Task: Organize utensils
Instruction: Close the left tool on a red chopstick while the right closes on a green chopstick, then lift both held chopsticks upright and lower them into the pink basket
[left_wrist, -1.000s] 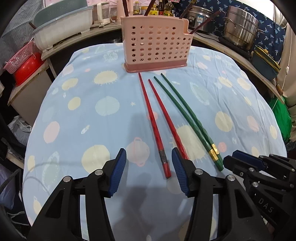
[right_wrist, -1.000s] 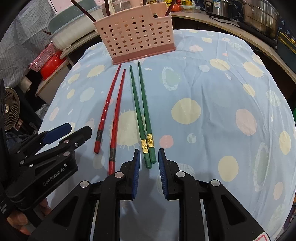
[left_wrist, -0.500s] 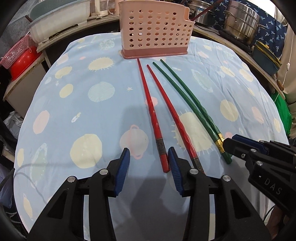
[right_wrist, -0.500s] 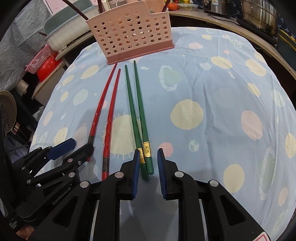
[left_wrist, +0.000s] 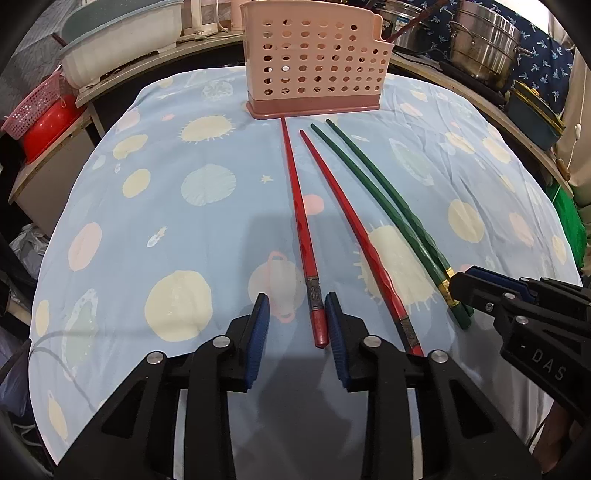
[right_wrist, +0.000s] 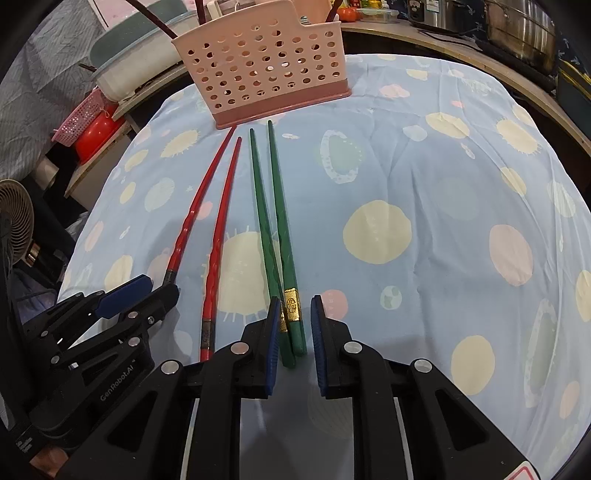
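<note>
The two green plastic chopsticks (right_wrist: 275, 236) run near-to-far; their near butts lie between the part-open, empty right gripper (right_wrist: 293, 334), seemingly untouched. The open left gripper (left_wrist: 295, 325) straddles a red chopstick (left_wrist: 301, 229).

cluttered shelf (left_wrist: 122, 86) behind table (left_wrist: 221, 206)

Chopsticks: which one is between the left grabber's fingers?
The outer red chopstick, farthest from the green pair; its end sits inside the open left gripper.
</note>
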